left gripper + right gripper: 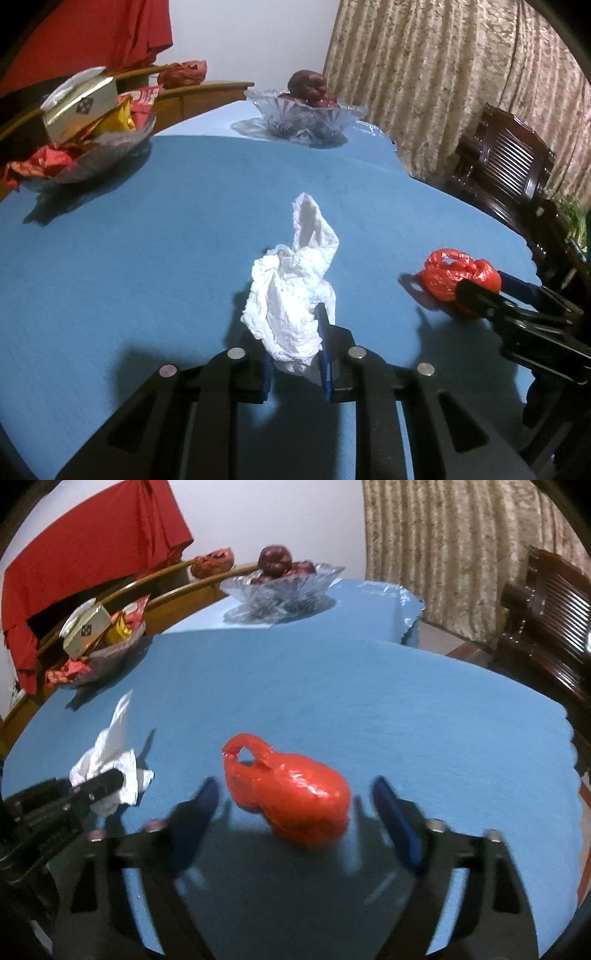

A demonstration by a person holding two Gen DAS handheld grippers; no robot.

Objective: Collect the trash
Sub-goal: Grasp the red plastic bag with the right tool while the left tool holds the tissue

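Two pieces of trash lay on the blue desk [110, 258]. Left tool [295, 354] was clamped on the white tissue [291, 291]. Red bag [291, 794] lay right of the tissue, between the right tool's [295, 794] widely spread fingers, untouched, long axis running roughly across the gap.
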